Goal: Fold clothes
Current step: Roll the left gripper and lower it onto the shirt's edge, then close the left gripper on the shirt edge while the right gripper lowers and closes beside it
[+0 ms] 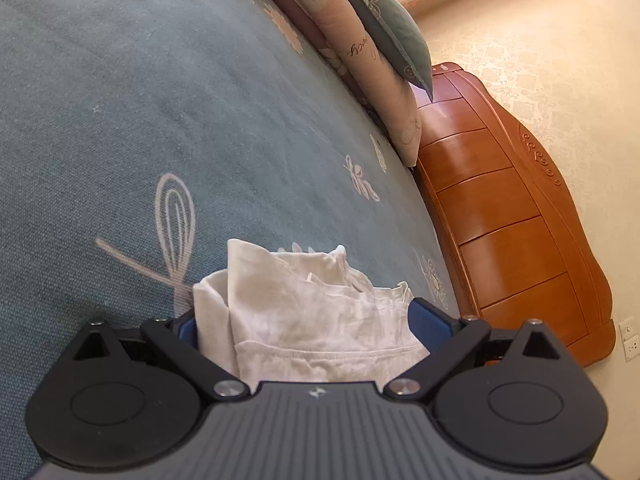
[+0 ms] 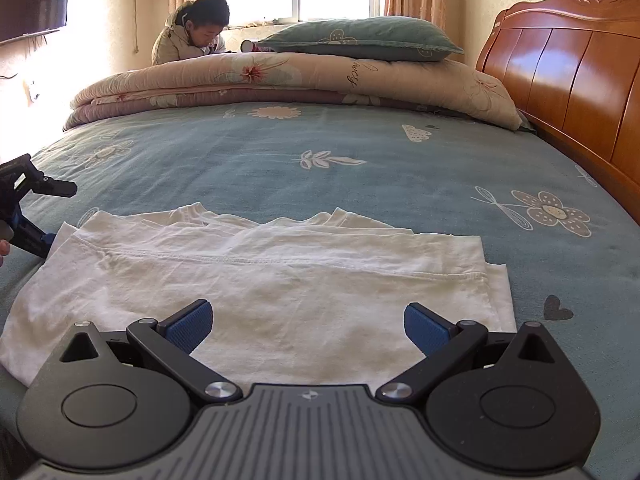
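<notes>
Bedroom, teal bed (image 2: 320, 168). Shirt (image 2: 280, 280) lies half-folded just ahead of your right tool (image 2: 308, 326), jaws apart, empty. Left tool (image 1: 304, 326) wide, shirt bunched between pads, grip uncertain. Mid-fold; next, carry edge across, lay flat.

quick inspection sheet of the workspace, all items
surface: blue-green flowered bedsheet, fairly smooth.
job's things: white garment lying partly folded on the sheet, one side bunched.
clutter: folded quilt with a pillow on top, at the far side of the bed.
grippers: left tool has the garment's bunched edge between its blue pads; right tool open, over the near hem.
cables: a thin cord on the far wall beside the window; otherwise nothing seen.
surroundings: wooden headboard, window with curtains, a person beyond the quilt.
</notes>
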